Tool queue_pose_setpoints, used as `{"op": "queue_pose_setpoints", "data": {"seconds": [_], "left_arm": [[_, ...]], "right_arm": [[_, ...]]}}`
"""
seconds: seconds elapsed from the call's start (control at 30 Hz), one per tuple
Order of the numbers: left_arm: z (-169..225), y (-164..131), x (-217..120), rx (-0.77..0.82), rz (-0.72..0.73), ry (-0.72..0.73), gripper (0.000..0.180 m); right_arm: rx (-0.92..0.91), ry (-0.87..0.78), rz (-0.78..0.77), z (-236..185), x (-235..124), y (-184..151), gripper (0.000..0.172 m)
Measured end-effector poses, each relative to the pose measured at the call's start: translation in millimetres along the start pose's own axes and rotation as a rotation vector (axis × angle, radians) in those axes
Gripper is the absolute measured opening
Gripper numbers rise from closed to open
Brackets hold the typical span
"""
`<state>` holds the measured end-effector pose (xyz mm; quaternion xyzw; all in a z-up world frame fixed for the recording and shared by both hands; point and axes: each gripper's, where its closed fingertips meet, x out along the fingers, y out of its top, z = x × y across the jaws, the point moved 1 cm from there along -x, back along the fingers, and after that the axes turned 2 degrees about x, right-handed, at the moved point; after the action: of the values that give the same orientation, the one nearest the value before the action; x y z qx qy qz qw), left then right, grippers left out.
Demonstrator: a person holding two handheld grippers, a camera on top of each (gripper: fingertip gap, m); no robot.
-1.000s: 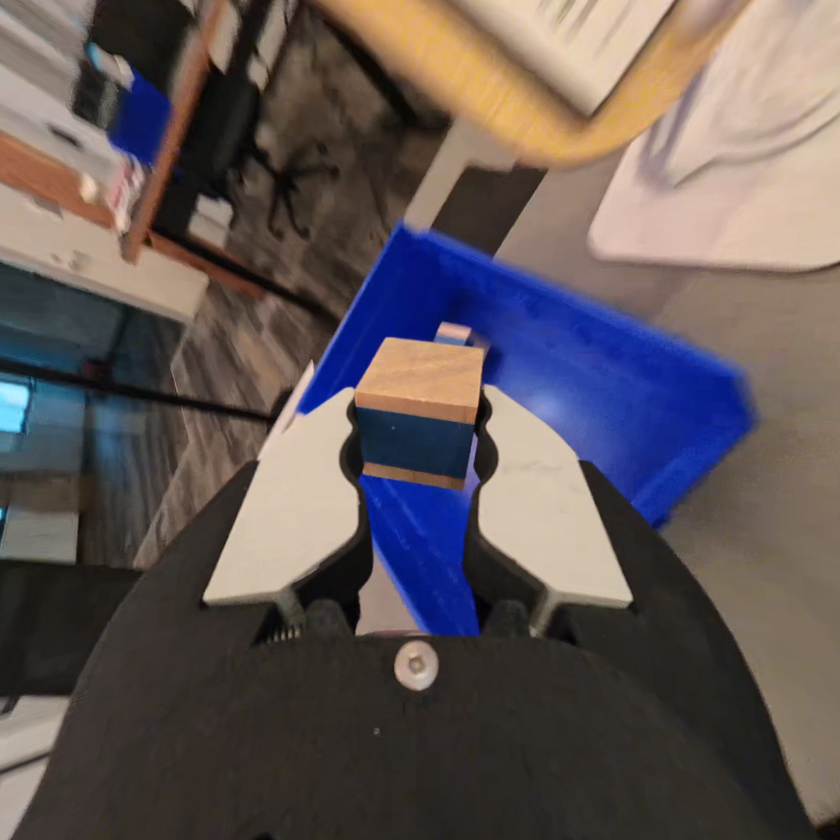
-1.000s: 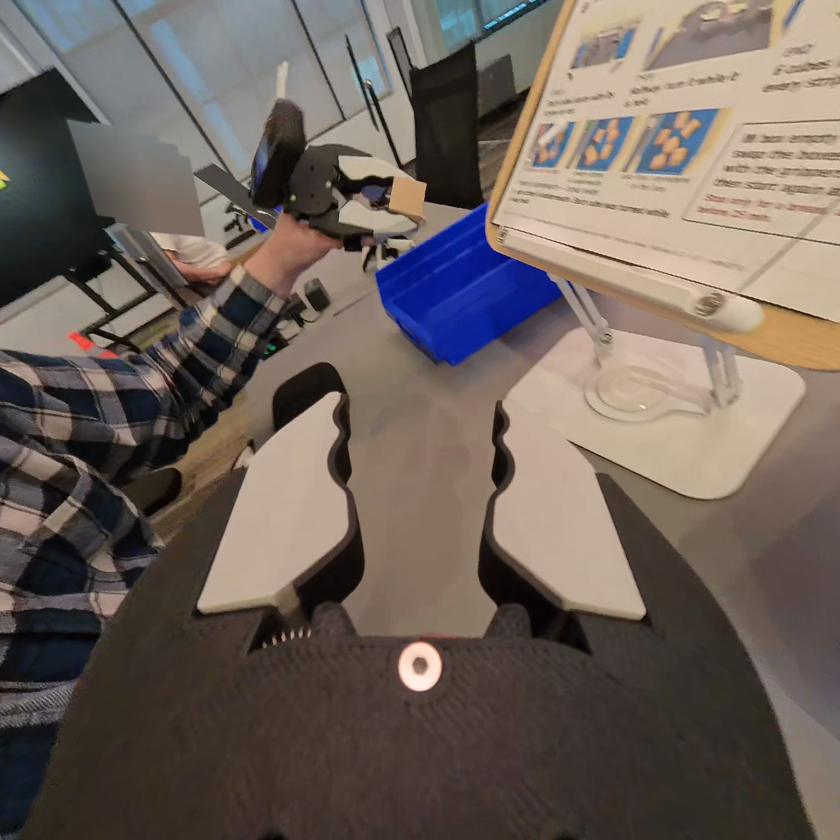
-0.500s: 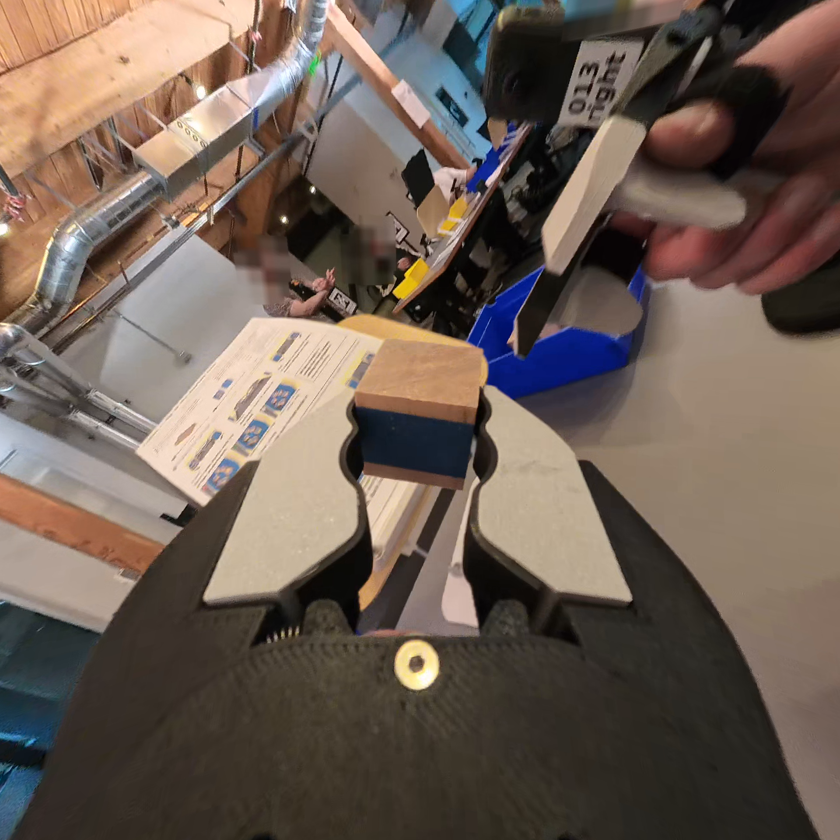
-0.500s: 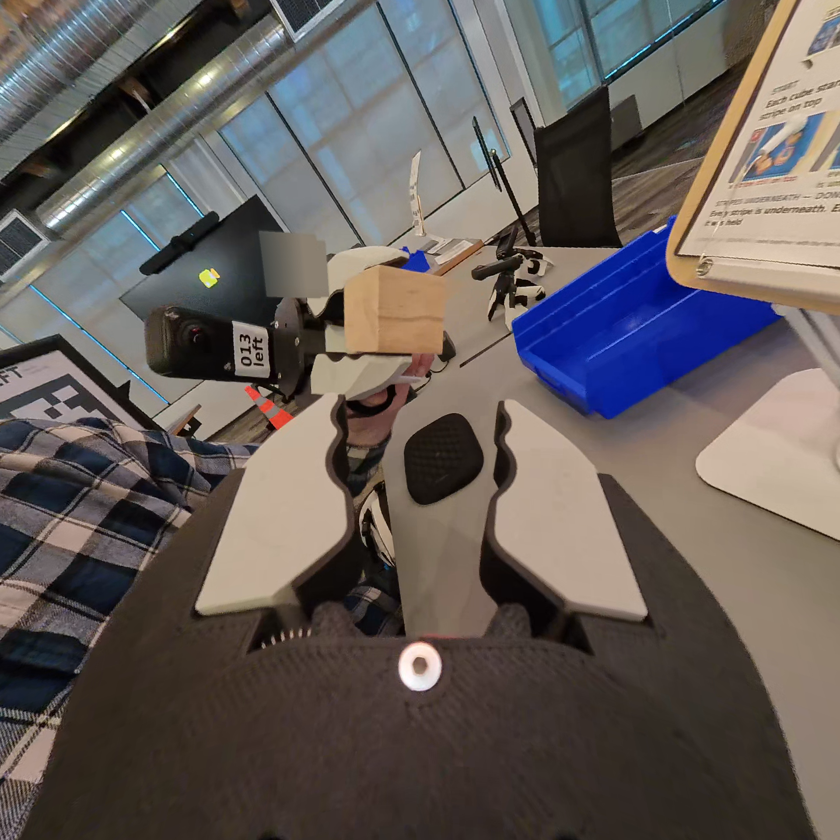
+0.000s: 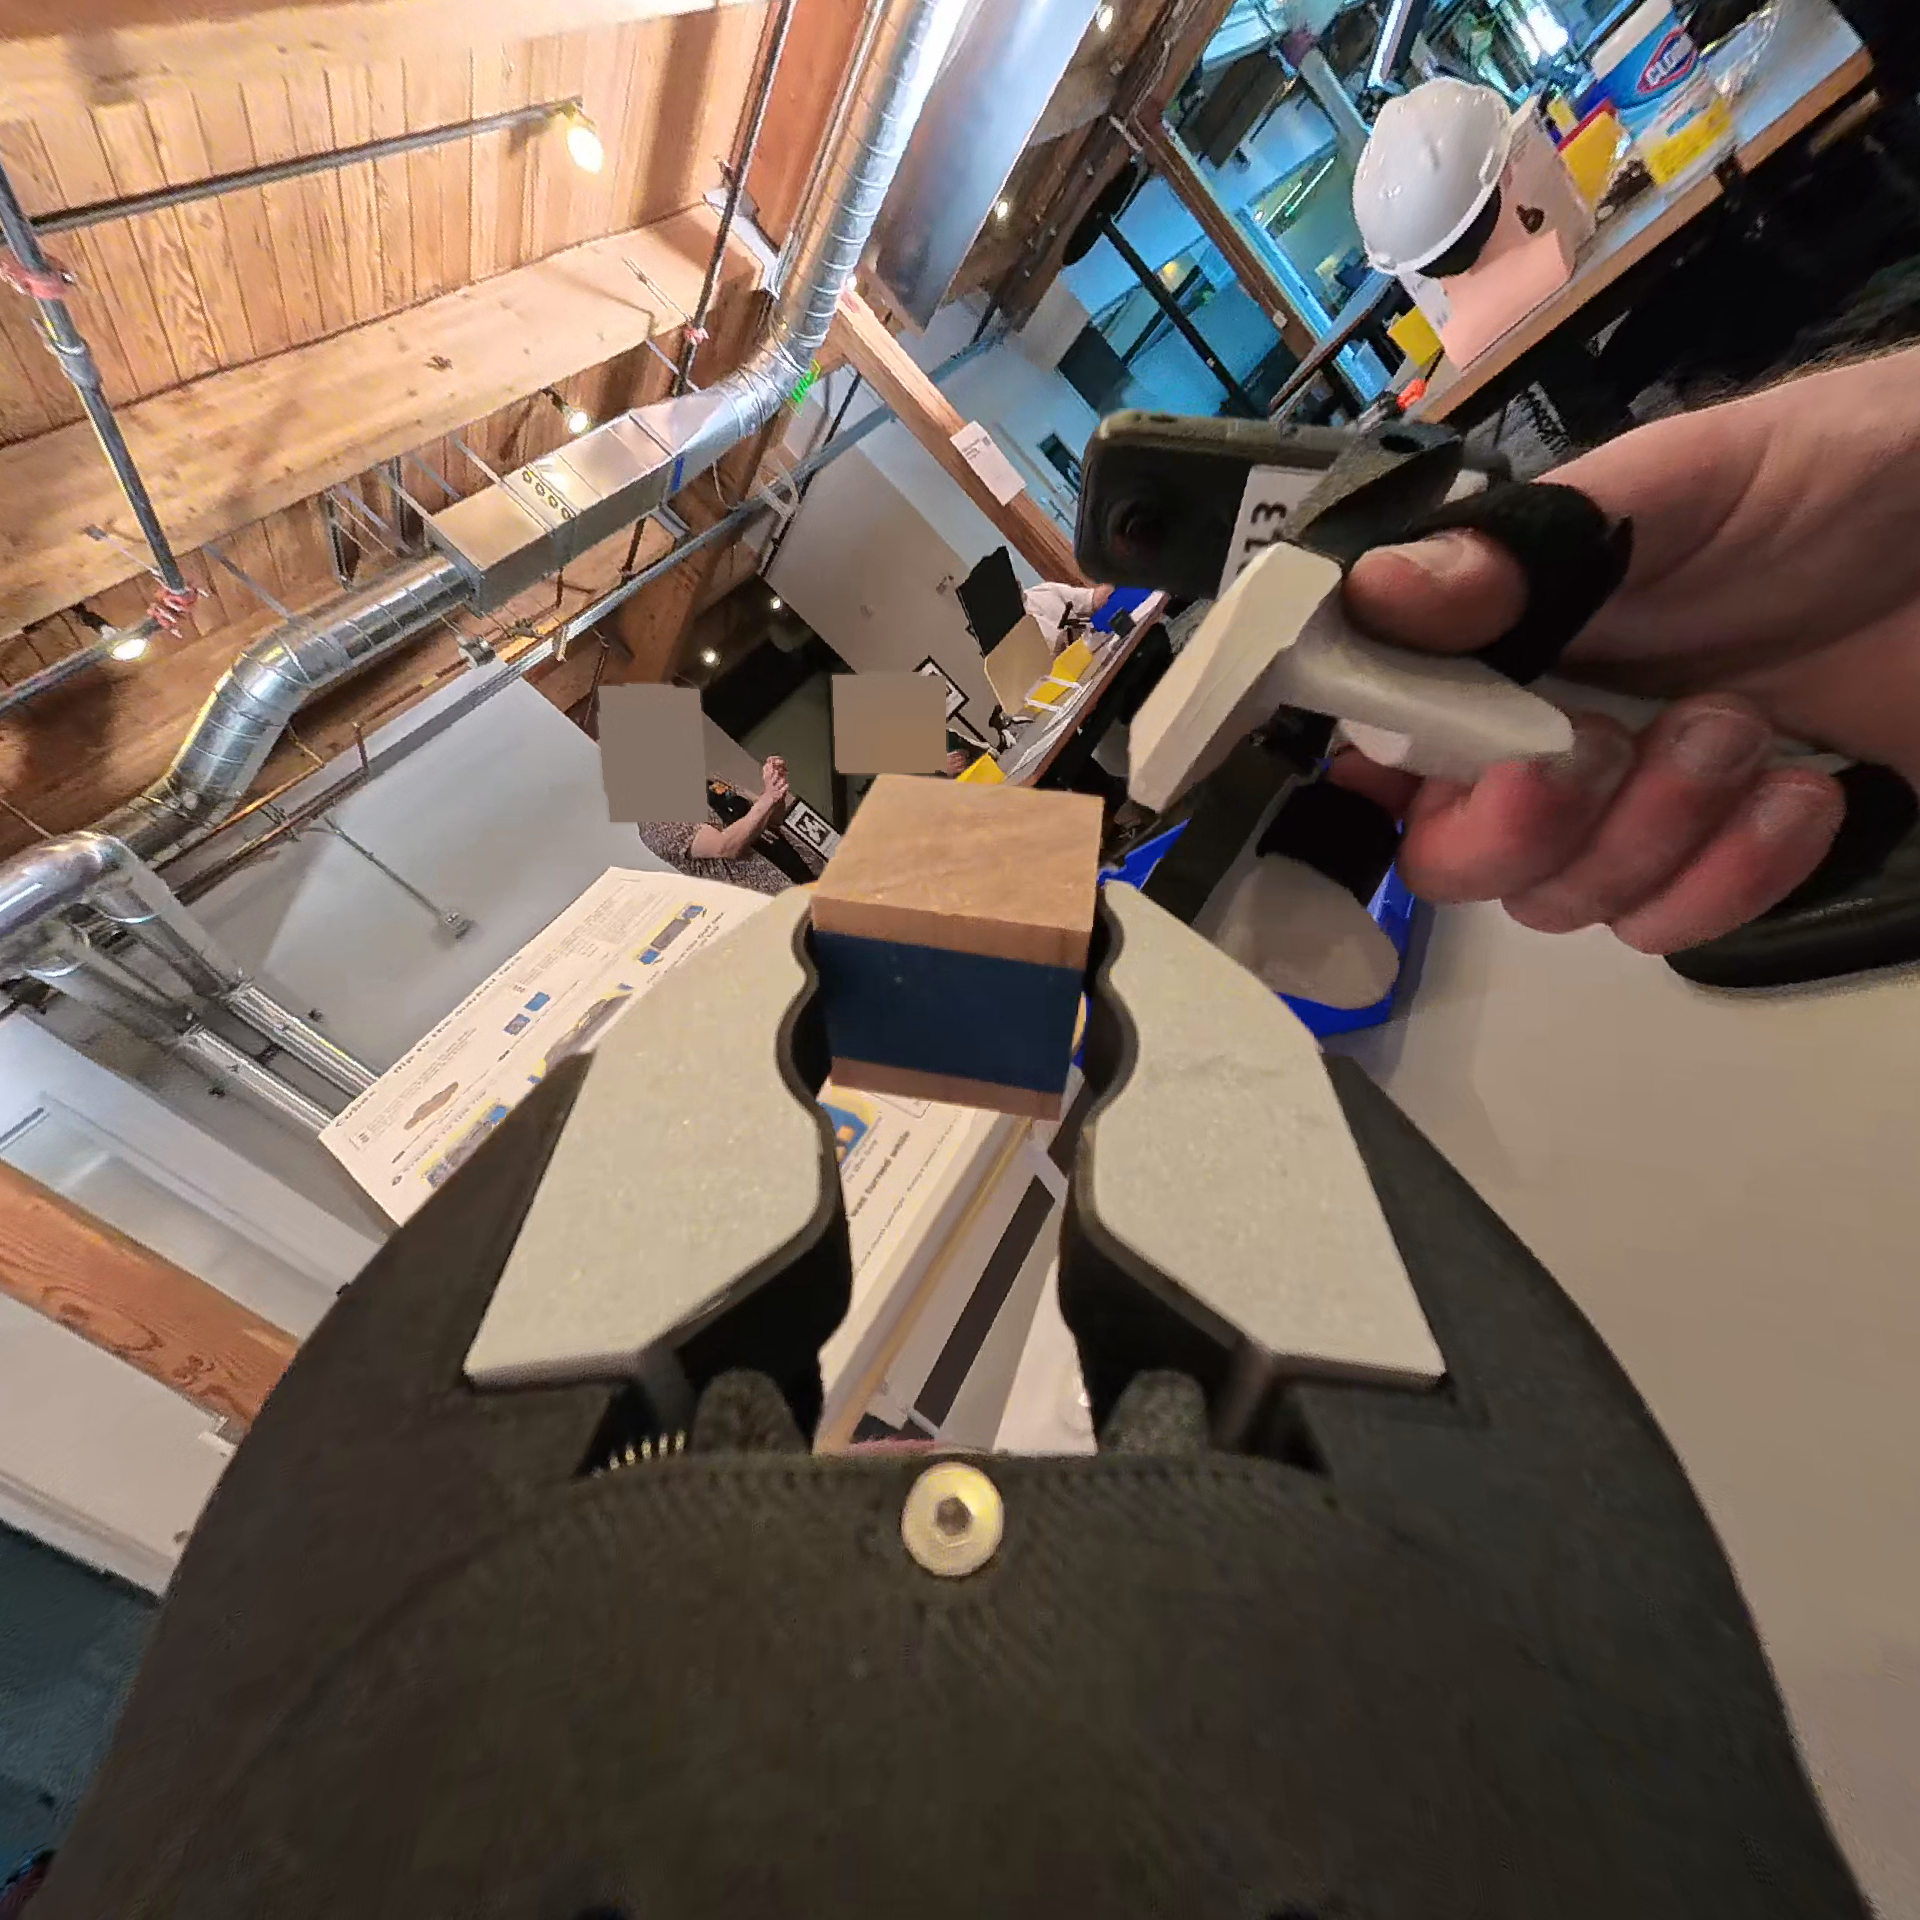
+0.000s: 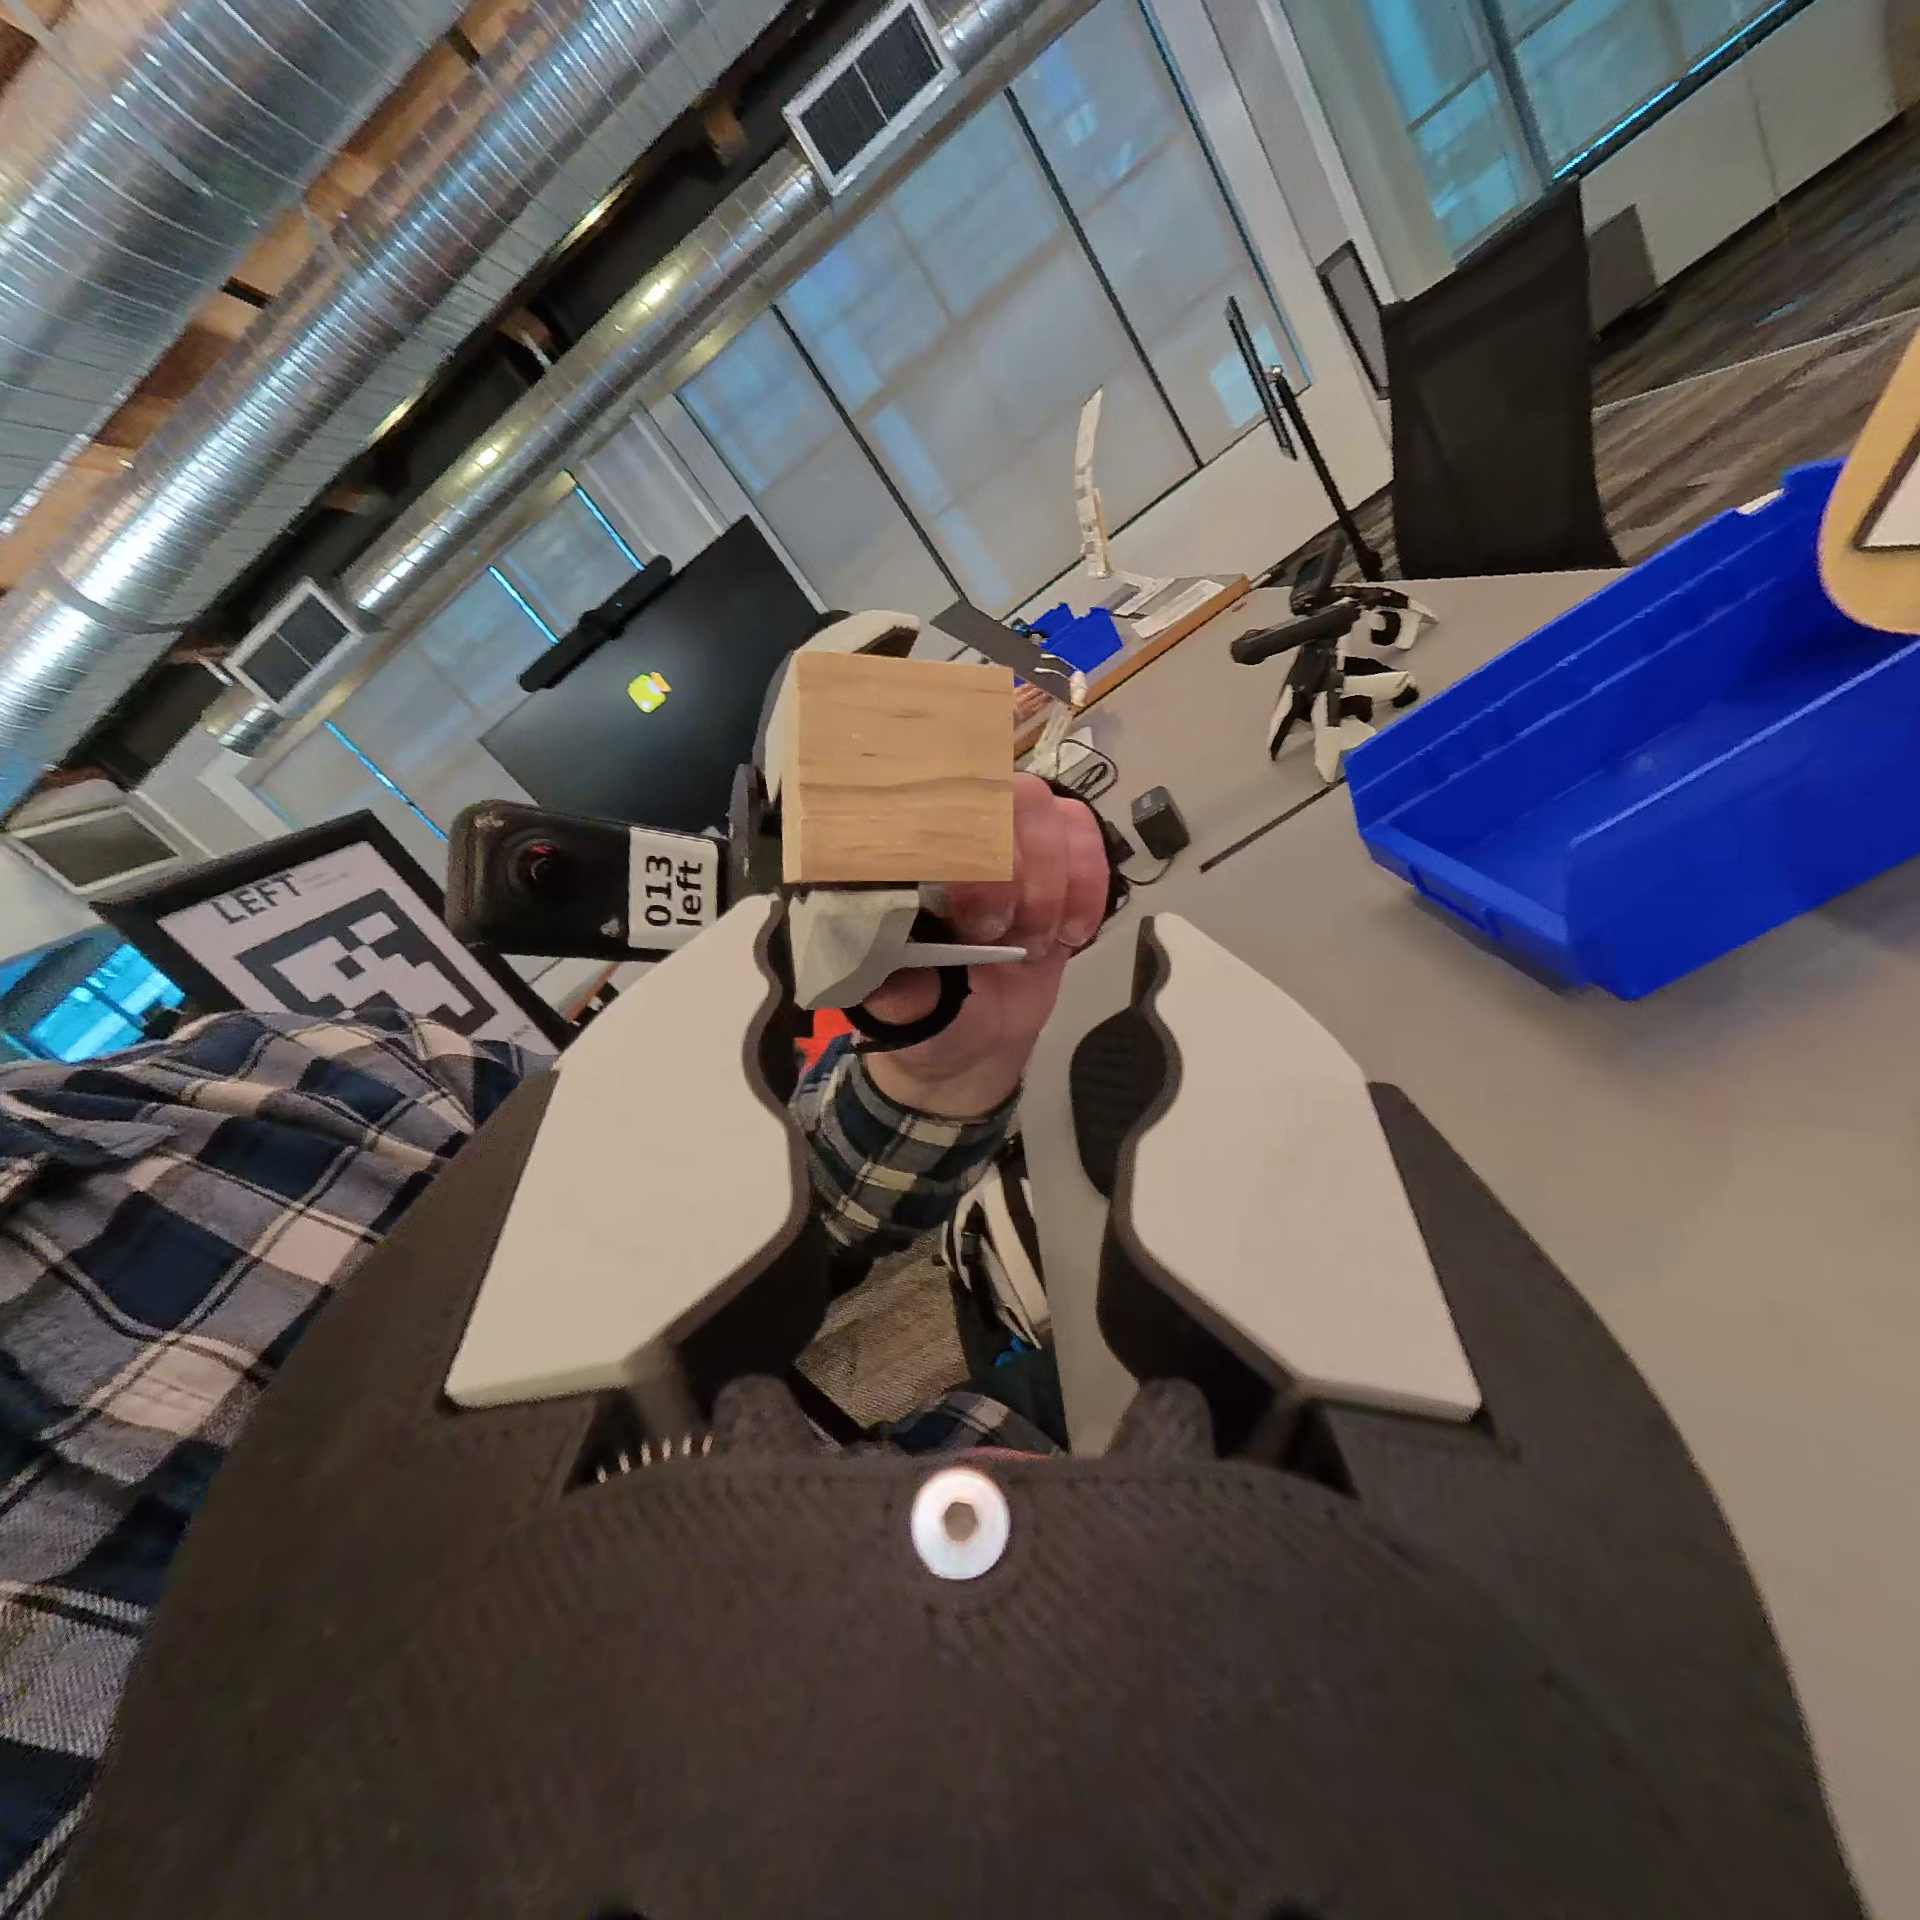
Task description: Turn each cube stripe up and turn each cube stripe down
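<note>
While my left gripper (image 5: 951, 987) pinches the wooden cube (image 5: 961, 935) in mid-air, well clear of the blue bin (image 6: 1621, 769), its blue stripe faces me; my right gripper (image 6: 956, 997) waits spread and empty, likely for handover.

- The grey tabletop (image 6: 1558, 1195) stretches ahead of me.
- A blue bin (image 6: 1621, 790) rests on it, right of my fingers.
- Farther back, a small black box (image 6: 1158, 821) lies beside a cable.

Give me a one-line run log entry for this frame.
left gripper: clamped on wooden cube with blue stripe, held in air | right gripper: open, empty, facing cube | blue bin: on grey table
</note>
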<state>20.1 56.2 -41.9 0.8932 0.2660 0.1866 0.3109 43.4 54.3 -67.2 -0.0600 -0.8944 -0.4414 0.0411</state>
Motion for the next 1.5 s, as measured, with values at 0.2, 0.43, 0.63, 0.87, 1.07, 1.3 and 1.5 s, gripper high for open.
{"op": "queue_pose_setpoints", "data": {"seconds": [0.2,0.43,0.63,0.87,1.07,1.3,1.5], "left_arm": [[11,7,2,0.034,0.026,-0.008,0.046],[23,17,4,0.032,0.084,-0.013,0.046],[24,5,8,0.044,0.046,-0.047,0.045],[10,-35,9,0.017,-0.056,-0.066,0.049],[-14,-69,2,0.044,-0.179,-0.03,0.042],[-42,-85,-9,-0.002,-0.204,0.029,0.039],[-55,-99,-17,-0.027,-0.221,0.056,0.037]], "right_arm": [[0.052,0.112,0.022,-16,6,-2,0.063],[0.069,0.199,0.03,-27,10,-5,0.045],[-0.112,-0.012,0.007,-16,5,0,0.045],[-0.495,-0.494,-0.089,7,-27,21,0.045],[-0.524,-0.82,-0.116,45,-97,56,0.045],[-0.303,-1.235,-0.266,151,-226,79,0.045],[-0.059,-1.335,-0.447,259,-273,45,0.045]]}}
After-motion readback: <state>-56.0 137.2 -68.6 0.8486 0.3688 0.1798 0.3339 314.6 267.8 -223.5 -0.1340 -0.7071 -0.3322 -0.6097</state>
